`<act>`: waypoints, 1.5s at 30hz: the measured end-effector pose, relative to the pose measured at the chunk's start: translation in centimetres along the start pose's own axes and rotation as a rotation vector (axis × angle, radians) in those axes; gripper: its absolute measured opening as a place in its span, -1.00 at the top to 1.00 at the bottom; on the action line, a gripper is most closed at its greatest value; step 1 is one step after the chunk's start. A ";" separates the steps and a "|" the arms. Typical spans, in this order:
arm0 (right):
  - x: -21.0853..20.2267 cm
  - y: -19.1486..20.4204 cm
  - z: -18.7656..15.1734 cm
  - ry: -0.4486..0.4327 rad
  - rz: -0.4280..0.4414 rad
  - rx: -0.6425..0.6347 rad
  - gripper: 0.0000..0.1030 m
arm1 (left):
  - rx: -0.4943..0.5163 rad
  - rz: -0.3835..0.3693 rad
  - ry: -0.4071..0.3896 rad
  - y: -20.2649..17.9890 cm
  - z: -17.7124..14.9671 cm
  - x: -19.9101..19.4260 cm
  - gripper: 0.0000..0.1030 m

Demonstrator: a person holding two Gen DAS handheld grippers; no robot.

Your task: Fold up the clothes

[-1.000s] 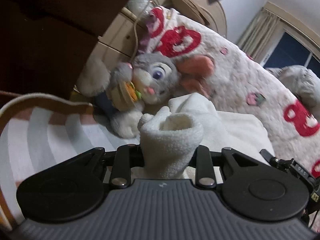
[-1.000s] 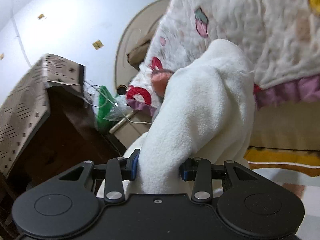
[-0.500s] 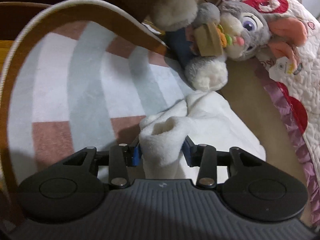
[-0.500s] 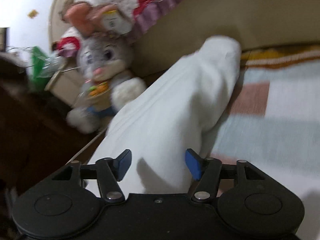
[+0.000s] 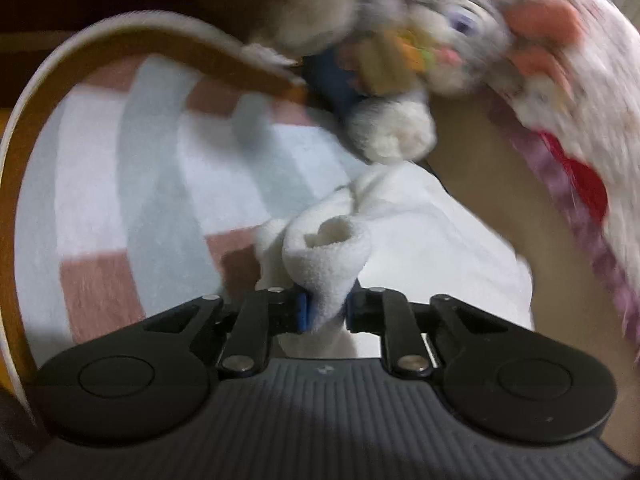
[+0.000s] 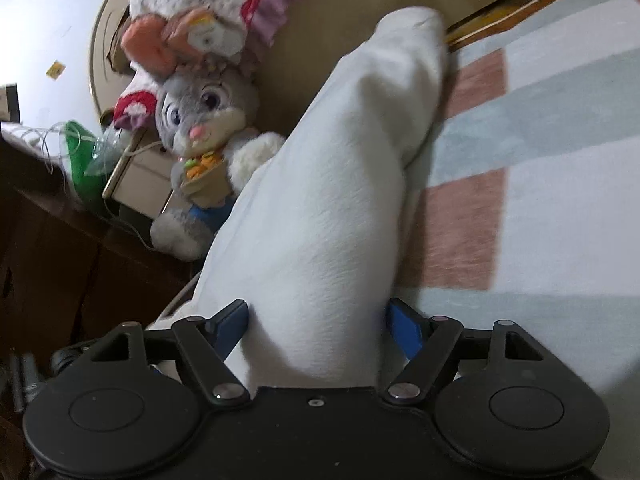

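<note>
Left wrist view: left tongs (image 5: 325,314) are closing, their blue pads pinching a bunched fold of the white fleece garment (image 5: 420,240).
Garment there: it lies on the striped rug (image 5: 120,184), near the rug's curved brown edge, its far end just short of the plush rabbit (image 5: 420,68) and the quilt (image 5: 592,92).
Right wrist view: right tongs (image 6: 318,326) are opening; the garment (image 6: 320,200) bulges between the spread pads but neither pad presses it, so it is let go.
Garment here: a thick roll running away from the tongs toward the rug's (image 6: 560,160) far edge.
Handling: probably light, soft, limp and bulky; it slumps instead of keeping a crease, so folds likely need patting flat.
Where to grip: likely at hems or corners, taking all layers, not the fat middle.
</note>
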State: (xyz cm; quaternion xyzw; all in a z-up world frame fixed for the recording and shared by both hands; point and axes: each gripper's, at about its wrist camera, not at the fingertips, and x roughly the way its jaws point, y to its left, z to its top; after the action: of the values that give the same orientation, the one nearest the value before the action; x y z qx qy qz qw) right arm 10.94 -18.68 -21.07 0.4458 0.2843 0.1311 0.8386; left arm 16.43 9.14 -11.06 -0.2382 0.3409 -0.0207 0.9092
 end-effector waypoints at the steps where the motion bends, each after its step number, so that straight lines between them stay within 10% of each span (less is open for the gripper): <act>1: 0.1 0.6 -0.3 -0.002 -0.021 -0.006 -0.46 | 0.031 -0.002 -0.028 -0.5 0.1 -0.4 0.73; 4: -0.5 2.2 -0.7 -0.021 -0.038 0.038 -0.03 | 0.016 -0.044 -0.100 -0.5 0.5 -1.2 0.73; 10: 0.0 1.5 -3.0 0.024 -0.045 0.170 -0.01 | -0.223 0.000 -0.022 4.2 -0.2 1.8 0.69; 16: -2.0 2.3 0.2 0.170 0.004 0.055 -0.13 | -0.133 0.061 -0.048 3.1 -0.5 2.4 0.65; 21: -5.0 -0.3 7.3 -0.015 -0.042 0.094 -0.57 | -0.212 0.028 -0.037 4.0 -0.3 2.7 0.64; 27: 0.4 -5.1 12.8 0.056 -0.047 0.239 -0.69 | -0.228 0.024 -0.020 4.3 -0.3 2.9 0.60; 31: 4.5 -4.2 13.9 0.047 -0.089 0.086 -0.59 | -0.185 0.025 -0.026 3.9 -0.2 3.0 0.62; 33: 5.2 -2.0 14.6 -0.016 -0.120 -0.124 0.04 | -0.174 0.021 -0.030 3.8 -0.1 3.0 0.62; 35: 5.2 -0.1 15.3 -0.082 -0.130 -0.317 0.26 | -0.161 0.009 -0.033 3.6 0.1 3.0 0.62; 45: 4.5 -1.3 15.1 -0.126 -0.322 -0.252 -0.22 | -0.024 0.044 -0.030 1.7 0.3 3.0 0.60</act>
State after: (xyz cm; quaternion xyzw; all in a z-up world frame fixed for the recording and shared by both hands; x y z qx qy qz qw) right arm 23.45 -27.46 -17.10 0.2934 0.2801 0.0018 0.9140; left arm 18.67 10.18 -13.49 -0.2419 0.3325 0.0073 0.9115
